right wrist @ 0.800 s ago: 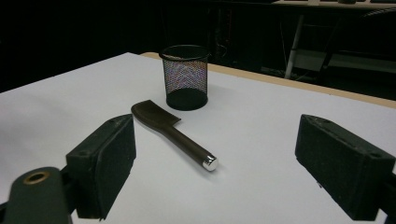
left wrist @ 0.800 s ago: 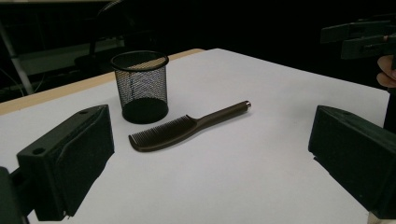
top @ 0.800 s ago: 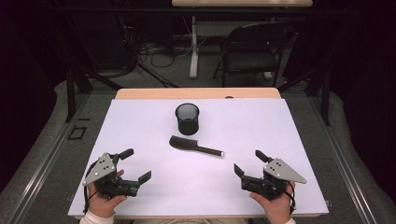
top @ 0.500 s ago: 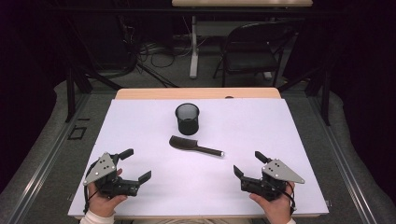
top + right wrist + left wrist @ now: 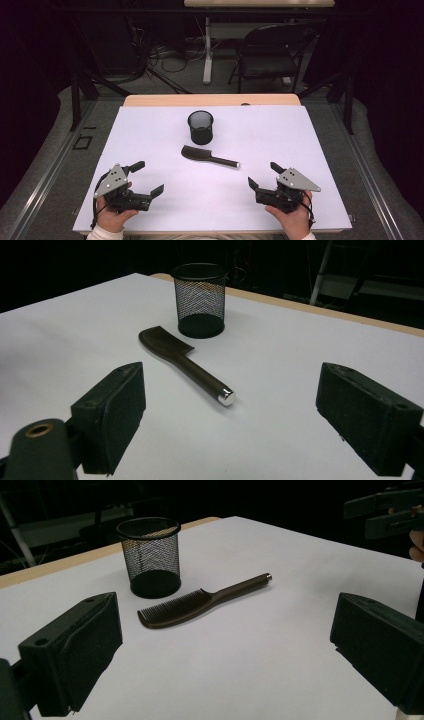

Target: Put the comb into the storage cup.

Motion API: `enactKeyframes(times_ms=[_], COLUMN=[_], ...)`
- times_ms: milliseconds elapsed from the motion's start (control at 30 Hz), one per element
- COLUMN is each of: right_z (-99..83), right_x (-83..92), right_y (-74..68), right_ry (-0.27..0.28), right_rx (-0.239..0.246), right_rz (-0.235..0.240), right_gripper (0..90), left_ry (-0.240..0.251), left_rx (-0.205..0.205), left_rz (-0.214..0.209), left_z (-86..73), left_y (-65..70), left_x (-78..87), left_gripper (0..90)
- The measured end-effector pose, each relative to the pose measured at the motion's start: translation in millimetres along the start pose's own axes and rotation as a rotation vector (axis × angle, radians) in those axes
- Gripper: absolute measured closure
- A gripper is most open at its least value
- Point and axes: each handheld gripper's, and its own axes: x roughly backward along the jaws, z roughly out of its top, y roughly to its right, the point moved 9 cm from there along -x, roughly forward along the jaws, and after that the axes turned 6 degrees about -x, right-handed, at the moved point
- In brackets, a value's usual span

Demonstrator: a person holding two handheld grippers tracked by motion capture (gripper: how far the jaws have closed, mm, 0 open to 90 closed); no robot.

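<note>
In the high view, the left hand-held gripper (image 5: 150,177) sits at the lower left of the frame, low over the white bench (image 5: 310,150), its jaws spread wide with nothing between them. Right of it, at the centre of the frame, the dark comb (image 5: 207,156) lies flat on the bench, toothed end to the left and metal-tipped handle to the right, just below the upright black mesh cup (image 5: 200,127) and apart from it. At the lower right the right hand-held gripper (image 5: 265,175) also stands wide and empty. The work looks not yet begun, both grippers waiting short of the comb. The likely next move is a reach by one gripper toward the handle, closing across its narrow width, probably to drop the comb into the cup.
</note>
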Motion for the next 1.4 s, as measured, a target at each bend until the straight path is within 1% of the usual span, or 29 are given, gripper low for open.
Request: enactKeyframes(times_ms=[67,167,200,300,467,500,533,600,667,700,733,767,833,867,900,967,1000,1033,1067,1100,1200,1233,1300,1400], right_z=[-0.4,-3.2,-3.2,-6.4,-8.0,-8.9,-8.9,-10.8,-11.4,-12.5,-12.5,-13.5,-14.1,-14.1,-14.2,-13.9,-13.9,-13.7,-13.7,-13.1,-12.4,-12.5,-11.8,-10.7], right_x=[-1.0,-3.2,-3.2,-6.7,-7.6,-9.1,-9.1,-11.7,-12.9,-14.3,-14.3,-16.0,-17.6,-17.6,-19.1,-20.5,-20.5,-22.8,-22.8,-25.4,-29.7,-31.6,-35.7,-39.4], right_y=[-0.8,-2.1,-2.1,-3.3,-3.1,-2.9,-2.9,-2.0,-2.0,-1.3,-1.3,-0.9,-0.3,-0.3,0.0,-1.0,-1.0,-2.5,-2.5,-5.5,-9.8,-10.4,-11.2,-11.9], right_ry=[-0.002,-0.028,-0.028,-0.058,-0.072,-0.083,-0.083,-0.118,-0.127,-0.153,-0.153,-0.18,-0.205,-0.205,-0.23,-0.251,-0.251,-0.272,-0.272,-0.283,-0.303,-0.313,-0.328,-0.34], right_rx=[-0.001,0.013,0.013,0.019,0.029,0.03,0.03,0.038,0.037,0.034,0.034,0.024,0.023,0.023,0.031,0.036,0.036,0.044,0.044,0.045,0.064,0.071,0.085,0.092], right_rz=[0.005,0.011,0.011,0.018,0.019,0.023,0.023,0.031,0.034,0.038,0.038,0.039,0.035,0.035,0.031,0.031,0.031,0.039,0.039,0.056,0.077,0.076,0.078,0.08], right_gripper=[12.4,12.4,12.4,12.5,13.9,14.2,14.2,14.3,14.2,14.2,14.2,14.2,14.3,14.3,14.2,14.3,14.3,14.3,14.3,14.2,14.2,14.2,14.1,14.2], left_ry=[-0.005,-0.019,-0.019,-0.024,-0.032,-0.031,-0.031,-0.033,-0.037,-0.04,-0.04,-0.04,-0.037,-0.037,-0.038,-0.036,-0.036,-0.033,-0.033,-0.033,-0.034,-0.039,-0.034,-0.034], left_rx=[-0.002,-0.009,-0.009,-0.013,-0.017,-0.012,-0.012,-0.01,-0.009,-0.006,-0.006,-0.003,-0.001,-0.001,0.0,0.003,0.003,0.004,0.004,0.005,0.005,0.008,0.013,0.013], left_rz=[0.001,-0.002,-0.002,-0.003,0.004,0.002,0.002,0.005,0.004,0.0,0.0,-0.002,-0.007,-0.007,-0.007,-0.005,-0.005,-0.001,-0.001,0.003,0.006,0.013,0.006,0.007], left_z=[-0.4,-2.9,-2.9,-3.7,-5.0,-5.7,-5.7,-6.6,-7.7,-8.7,-8.7,-9.0,-8.6,-8.6,-8.8,-8.7,-8.7,-8.1,-8.1,-7.9,-8.4,-9.2,-9.3,-9.5], left_y=[0.6,3.6,3.6,6.4,6.8,7.1,7.1,7.2,7.4,7.6,7.6,7.8,8.2,8.2,8.1,8.2,8.2,7.7,7.7,7.0,6.2,5.3,5.4,5.4], left_x=[-0.6,-2.6,-2.6,-3.6,-4.0,-4.7,-4.7,-5.4,-6.3,-7.3,-7.3,-8.3,-9.0,-9.0,-9.1,-8.7,-8.7,-8.1,-8.1,-7.6,-7.8,-7.8,-8.2,-8.3], left_gripper=[0.4,0.4,0.4,0.4,0.4,0.4,0.4,0.4,0.4,0.4,0.4,0.4,0.5,0.4,0.4,0.5,0.5,0.5,0.5,0.6,0.7,0.7,0.8,1.0])
